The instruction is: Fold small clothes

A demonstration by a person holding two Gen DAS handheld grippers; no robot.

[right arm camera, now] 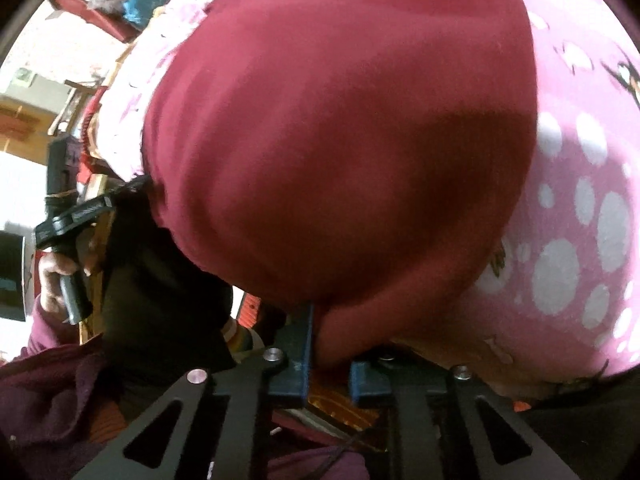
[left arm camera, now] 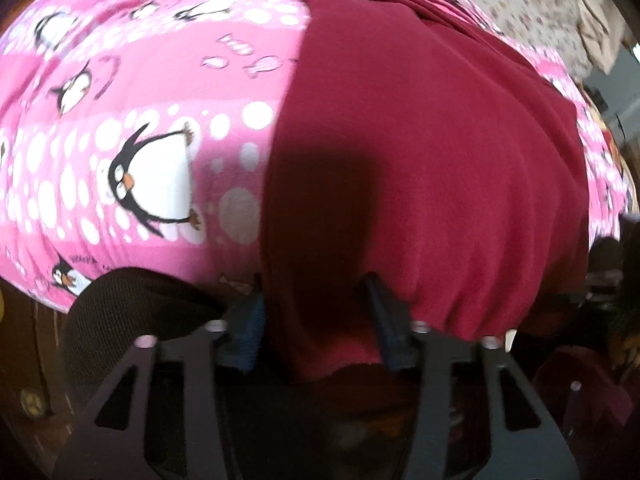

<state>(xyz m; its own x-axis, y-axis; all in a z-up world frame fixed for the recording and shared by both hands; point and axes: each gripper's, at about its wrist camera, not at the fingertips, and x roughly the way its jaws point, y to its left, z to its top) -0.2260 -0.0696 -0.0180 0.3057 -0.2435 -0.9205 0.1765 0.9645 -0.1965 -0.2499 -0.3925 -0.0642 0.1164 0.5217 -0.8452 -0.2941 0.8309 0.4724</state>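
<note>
One maroon garment (left arm camera: 420, 184) covers one penguin blanket (left arm camera: 132, 128).

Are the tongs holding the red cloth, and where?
Both sets of tongs, left and right, have the red cloth's near edge between their fingers; whether either grips it cannot be told.

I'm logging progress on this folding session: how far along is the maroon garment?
Done: the maroon garment is laid out on the pink penguin blanket. In hand: the left gripper straddles its near hem with open fingers, while the right gripper has the hem's other end between its blue pads; a firm pinch isn't clear. Left: no crisp fold shows yet, so the folding itself remains.
</note>
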